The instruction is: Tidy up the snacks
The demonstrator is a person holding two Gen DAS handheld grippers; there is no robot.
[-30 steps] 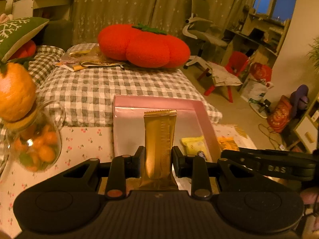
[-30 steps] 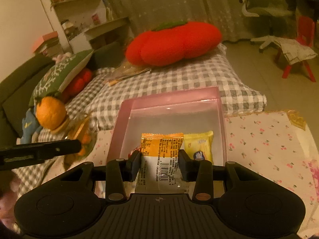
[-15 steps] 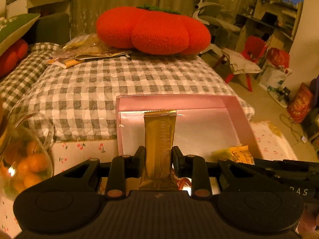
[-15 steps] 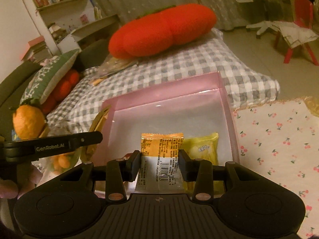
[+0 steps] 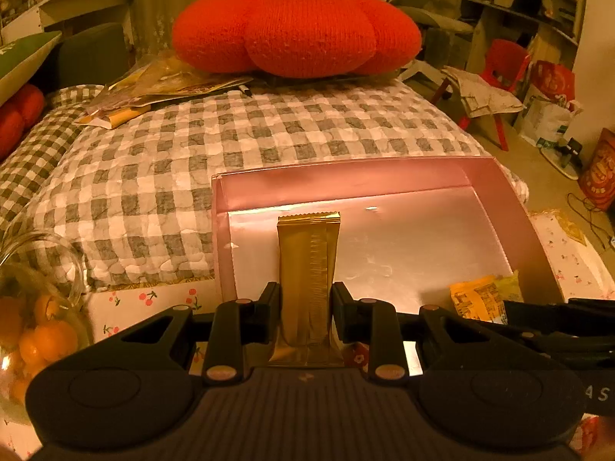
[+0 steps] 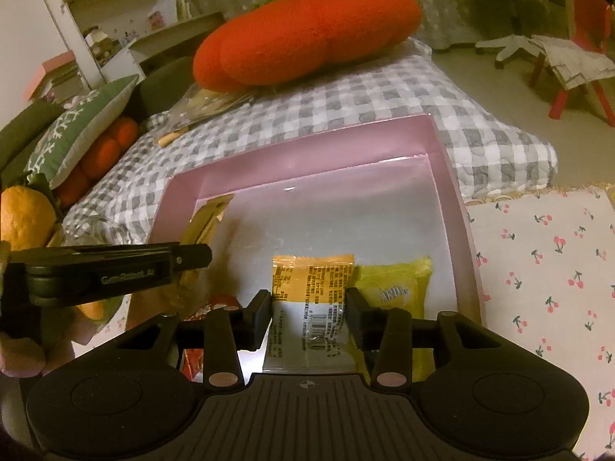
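Observation:
A pink box (image 5: 346, 176) stands open on the floral cloth; it also shows in the right wrist view (image 6: 307, 153). My left gripper (image 5: 305, 307) is shut on a long gold snack bar (image 5: 309, 261), held over the box's left side. The bar shows in the right wrist view (image 6: 207, 219), with the left gripper (image 6: 115, 272) beside it. My right gripper (image 6: 309, 319) is shut on an orange snack packet (image 6: 311, 292), low over the box's near part. A yellow snack packet (image 6: 396, 288) lies in the box right of it. The orange packet shows in the left wrist view (image 5: 476, 299).
A checked quilt (image 5: 230, 142) with a big red tomato cushion (image 5: 296, 30) lies behind the box. A glass jar of small oranges (image 5: 34, 330) stands left of the box. A red packet (image 6: 207, 311) lies at the box's near left. Floral cloth (image 6: 546, 269) spreads right.
Both grippers moved forward over the pink box with their snacks. The left gripper and gold bar now reach into the box's left side.

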